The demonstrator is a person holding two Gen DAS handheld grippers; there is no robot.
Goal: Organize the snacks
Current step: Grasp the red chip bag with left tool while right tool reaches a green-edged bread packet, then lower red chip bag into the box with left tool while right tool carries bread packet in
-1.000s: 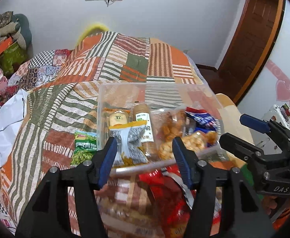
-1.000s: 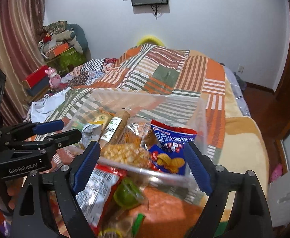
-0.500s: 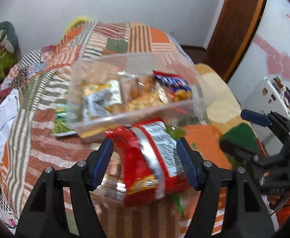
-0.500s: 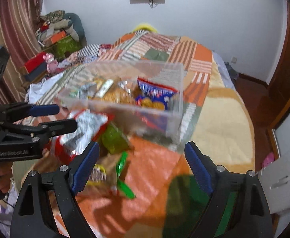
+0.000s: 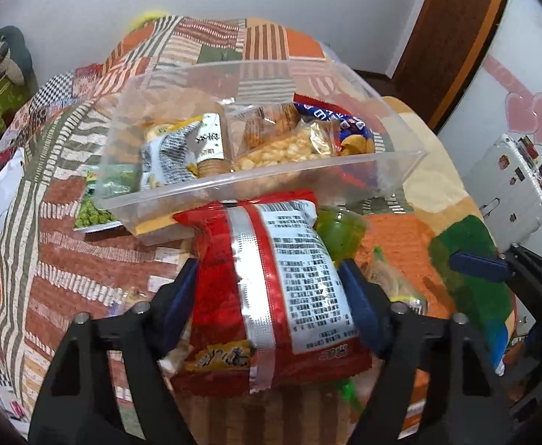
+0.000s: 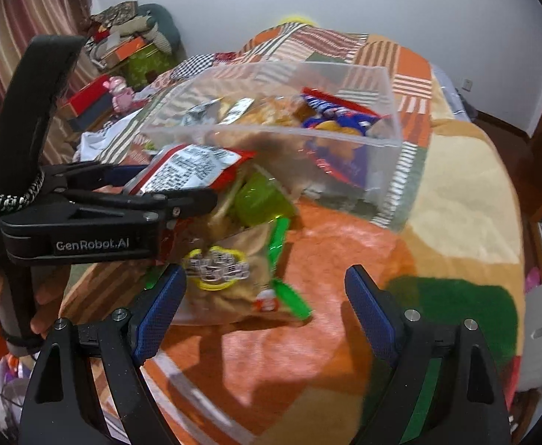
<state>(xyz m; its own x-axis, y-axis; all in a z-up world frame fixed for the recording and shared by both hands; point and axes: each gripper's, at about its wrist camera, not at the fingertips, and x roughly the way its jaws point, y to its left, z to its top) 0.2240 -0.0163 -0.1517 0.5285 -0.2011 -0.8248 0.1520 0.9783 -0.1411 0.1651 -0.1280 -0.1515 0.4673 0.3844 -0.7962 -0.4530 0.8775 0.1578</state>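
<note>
A clear plastic bin (image 5: pixel 182 200) holding several snack packs stands on the bed; it also shows in the right wrist view (image 6: pixel 389 137). My left gripper (image 5: pixel 269 293) has its blue pads on both sides of a red and silver snack bag (image 5: pixel 271 282), just in front of the bin. The bag shows in the right wrist view (image 6: pixel 193 170) between the left gripper's fingers (image 6: pixel 182 200). My right gripper (image 6: pixel 263 315) is open and empty, over the orange blanket, next to a tan snack pack (image 6: pixel 230 278) and a green jelly cup (image 6: pixel 260 200).
A green pea pack (image 5: pixel 93 215) lies left of the bin. The patchwork quilt (image 5: pixel 67 267) covers the bed. A white suitcase (image 5: pixel 512 193) stands at the right. Boxes and toys (image 6: pixel 122 59) are stacked by the curtain at the far left.
Both grippers pulled back from the bin. The left gripper came down around the red snack bag. The right gripper moved right and lower, over the orange blanket.
</note>
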